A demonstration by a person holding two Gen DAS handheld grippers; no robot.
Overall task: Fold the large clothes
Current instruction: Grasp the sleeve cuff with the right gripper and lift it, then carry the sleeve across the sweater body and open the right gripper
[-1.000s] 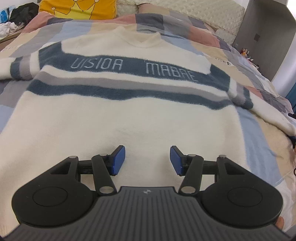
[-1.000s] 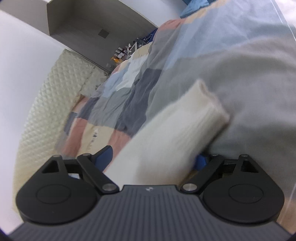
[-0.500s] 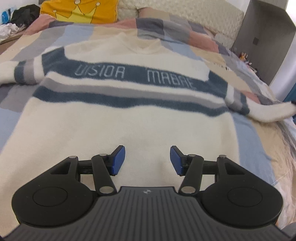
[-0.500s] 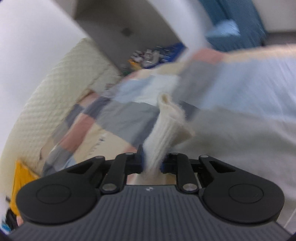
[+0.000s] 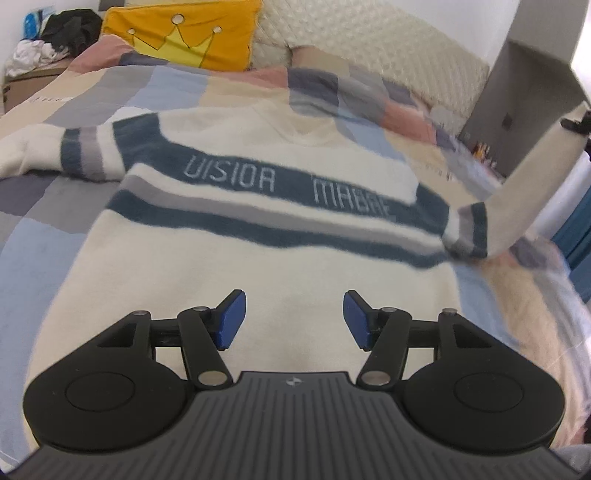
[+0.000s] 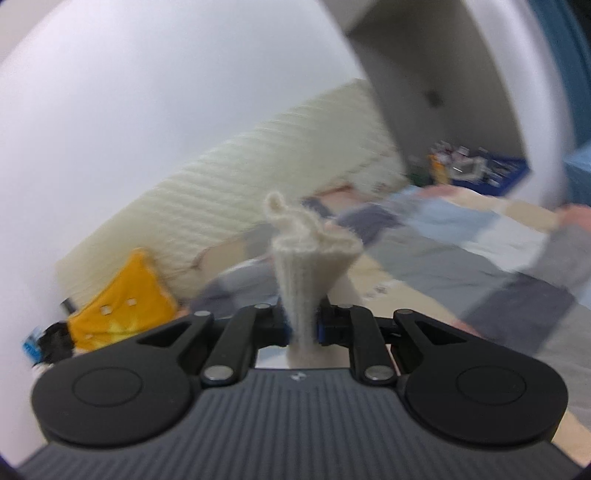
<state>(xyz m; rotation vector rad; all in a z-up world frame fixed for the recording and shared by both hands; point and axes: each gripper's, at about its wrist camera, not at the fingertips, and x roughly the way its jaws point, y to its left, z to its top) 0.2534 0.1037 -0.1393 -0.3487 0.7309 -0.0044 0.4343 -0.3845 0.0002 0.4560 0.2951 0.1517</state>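
A cream sweater [image 5: 258,258] with navy and grey stripes and pale lettering lies flat, front up, on the bed. My left gripper [image 5: 294,319] hovers above its lower body; its jaws are opening and nothing is between the blue pads [image 5: 231,319]. The sweater's right sleeve [image 5: 532,173] rises steeply off the bed toward the right edge of the left wrist view. In the right wrist view my right gripper [image 6: 303,328] is closing on the ribbed cuff [image 6: 306,266] of that sleeve, which is pinched between the pads and sticks out beyond them. The left sleeve [image 5: 33,147] lies flat.
A patchwork quilt [image 5: 55,206] covers the bed. A yellow crown pillow [image 5: 184,37] leans on the quilted headboard [image 5: 388,48]. A grey cabinet [image 5: 517,92] stands at the right, with small items on a low shelf [image 6: 472,170]. Piled clothes [image 5: 55,33] sit at the far left.
My right gripper shut on the sleeve cuff, then swung up and rolled, lifting the sleeve off the bed. The left gripper rose and drew back a little, jaws slightly wider.
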